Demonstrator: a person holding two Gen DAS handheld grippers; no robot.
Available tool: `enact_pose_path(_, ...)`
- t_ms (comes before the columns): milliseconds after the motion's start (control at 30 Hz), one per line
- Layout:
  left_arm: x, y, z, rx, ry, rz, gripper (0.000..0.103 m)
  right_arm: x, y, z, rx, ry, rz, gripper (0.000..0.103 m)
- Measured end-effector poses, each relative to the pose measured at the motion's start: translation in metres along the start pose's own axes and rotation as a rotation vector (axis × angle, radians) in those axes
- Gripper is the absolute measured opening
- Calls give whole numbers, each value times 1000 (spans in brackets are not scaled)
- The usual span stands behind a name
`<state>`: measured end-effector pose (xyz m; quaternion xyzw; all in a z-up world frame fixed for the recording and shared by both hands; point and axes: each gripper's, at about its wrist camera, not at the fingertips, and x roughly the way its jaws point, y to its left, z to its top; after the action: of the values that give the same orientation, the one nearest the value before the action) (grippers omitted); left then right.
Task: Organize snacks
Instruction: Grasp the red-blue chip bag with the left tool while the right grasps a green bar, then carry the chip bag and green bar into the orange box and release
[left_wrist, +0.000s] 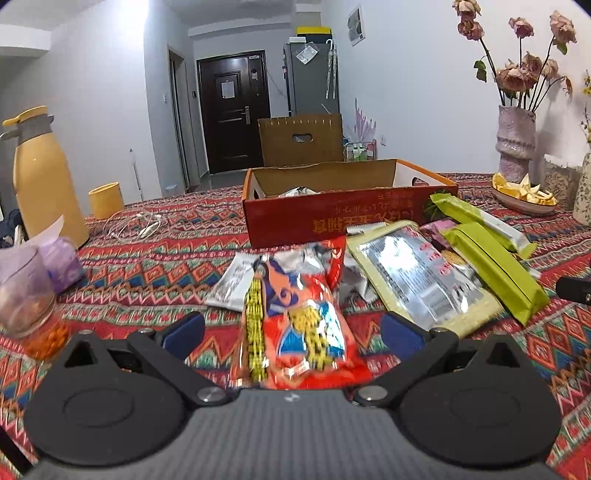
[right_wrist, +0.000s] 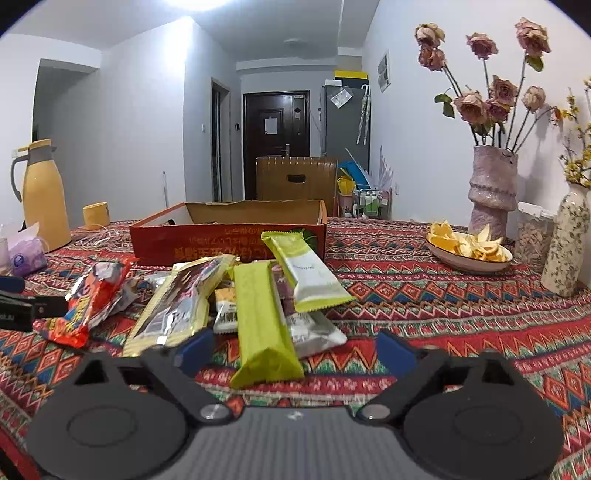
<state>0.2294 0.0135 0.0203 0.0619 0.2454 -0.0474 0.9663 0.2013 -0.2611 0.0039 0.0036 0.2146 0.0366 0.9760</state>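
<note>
left wrist view: left gripper (left_wrist: 291, 334) low over patterned tablecloth (left_wrist: 147, 266), fingers spread wide, nothing clamped. red snack bag (left_wrist: 299, 321) lying between the blue pads (left_wrist: 184, 332), lengthwise toward the camera, slightly blurred; contact with the pads not discernible. white sachet (left_wrist: 232, 282) just beyond its left edge. silver-and-cream packet (left_wrist: 421, 280) just right of the red bag, green bar wrapper (left_wrist: 495, 273) overlapping it on the far right. open red cardboard box (left_wrist: 332, 218) behind the pile, a silvery packet (left_wrist: 299, 192) inside. yellow thermos (left_wrist: 40, 177), yellow cup (left_wrist: 106, 199) and white cable (left_wrist: 133, 225) far left; glass jar (left_wrist: 26, 295) near left. bowl of orange peels (left_wrist: 524, 195) and vase of dried roses (left_wrist: 515, 140) far right.

right wrist view: right gripper (right_wrist: 295, 349) just above the cloth, fingers released and wide apart, holding nothing. near end of green bar wrapper (right_wrist: 262, 328) between the pads (right_wrist: 195, 345), apart from both. green-and-white wrapper (right_wrist: 306, 269) leaning against the box (right_wrist: 229, 240) front. silver-and-cream packet (right_wrist: 173, 310) left of the bar, red snack bag (right_wrist: 88, 299) further left beside the other gripper's black body (right_wrist: 22, 310). peel bowl (right_wrist: 469, 253), vase (right_wrist: 491, 192), floral bottle (right_wrist: 565, 240) at right.
</note>
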Motion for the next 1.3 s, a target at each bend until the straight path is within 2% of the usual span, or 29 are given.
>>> enact_pose_path(100,15,2,11,-9,0,-19,103,15,1,11,-2,7,21,73)
enact_pose_path(167,28,1,16,-4,11,-24,103,24,2,18,-6,4,50,60)
enact_pose_path(267,42,-2,20,14,29,-34,103,44,4,24,-11,50,71,53)
enact_pose_path(467,58,-4,20,22,60,-64,103,78,9,23,-24,134,118,49)
enact_pose_path(600,66,-1,18,17,74,-64,103,90,12,21,-23,146,116,48)
enact_pose_path(633,68,-1,18,13,81,-67,103,92,12,21,-27,147,115,46)
enact_pose_path(667,69,0,18,8,86,-71,103,92,12,22,-26,144,114,40)
enact_pose_path(733,71,1,17,0,96,-82,103,90,11,22,-23,136,113,39)
enact_pose_path(800,71,0,17,-2,93,-83,97,87,9,22,-18,138,108,38)
enact_pose_path(867,69,0,17,5,85,-70,66,81,8,21,-17,135,110,36)
enact_pose_path(900,69,1,18,-2,92,-78,65,78,8,20,-16,129,111,35)
enact_pose_path(1000,62,6,21,-36,99,-96,49,67,10,17,-17,117,121,32)
enact_pose_path(1067,54,6,20,-39,97,-87,44,59,11,14,-20,115,128,32)
enact_pose_path(1300,0,0,2,-82,90,-99,43,23,13,-2,-36,133,132,32)
